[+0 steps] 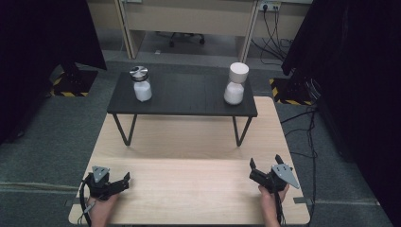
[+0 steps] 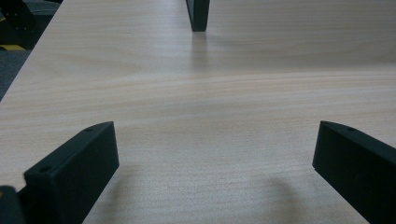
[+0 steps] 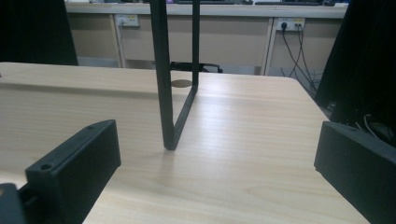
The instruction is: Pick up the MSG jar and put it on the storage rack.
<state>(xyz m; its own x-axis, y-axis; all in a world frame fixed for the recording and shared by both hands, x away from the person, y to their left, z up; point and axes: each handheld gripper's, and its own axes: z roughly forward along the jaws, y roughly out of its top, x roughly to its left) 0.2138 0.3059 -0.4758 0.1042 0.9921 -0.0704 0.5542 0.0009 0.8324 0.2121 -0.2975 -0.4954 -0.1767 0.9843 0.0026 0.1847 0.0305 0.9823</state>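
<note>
Two containers of white powder stand on a small black raised table. The left one is a clear jar with a silver metal lid. The right one is a white hourglass-shaped bottle with a white cap. My left gripper rests near the front left of the light wooden table, open, with nothing between its jaws. My right gripper sits at the front right, also open and empty. In the left gripper view the jaws spread wide over bare wood. In the right gripper view a black table leg rises ahead.
The black table's metal legs stand on the wooden top between me and the containers. Dark curtains hang at both sides. Cables lie on the grey floor at the right. A desk and wall sockets are at the back.
</note>
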